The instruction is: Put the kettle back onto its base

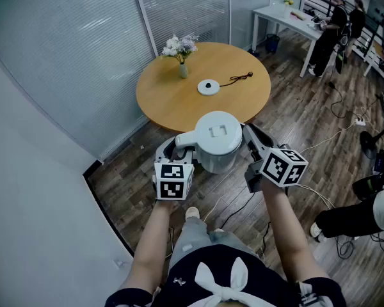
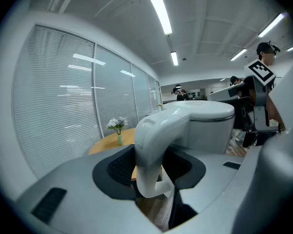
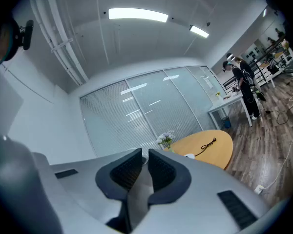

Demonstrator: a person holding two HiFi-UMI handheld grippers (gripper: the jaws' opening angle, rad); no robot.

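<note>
A white electric kettle [image 1: 217, 142] hangs in the air in front of the round wooden table [image 1: 173, 104]. My left gripper [image 1: 179, 147] is shut on its curved handle [image 2: 156, 145], which sits between the dark pads; the kettle's body [image 2: 210, 126] is beyond. The round white base [image 1: 208, 87] lies near the table's middle, with a dark cord [image 1: 238, 78] running off to its right. My right gripper [image 1: 251, 138] is beside the kettle's right side. In the right gripper view its pads [image 3: 158, 172] stand almost together with nothing between them, and the base [image 3: 189, 155] shows far off.
A small vase of flowers [image 1: 182, 50] stands at the table's far left edge. Glass walls with blinds [image 1: 83, 37] run behind and to the left. A white desk [image 1: 285, 16] with people [image 1: 333, 24] is at the back right. Cables [image 1: 345, 130] trail on the wooden floor.
</note>
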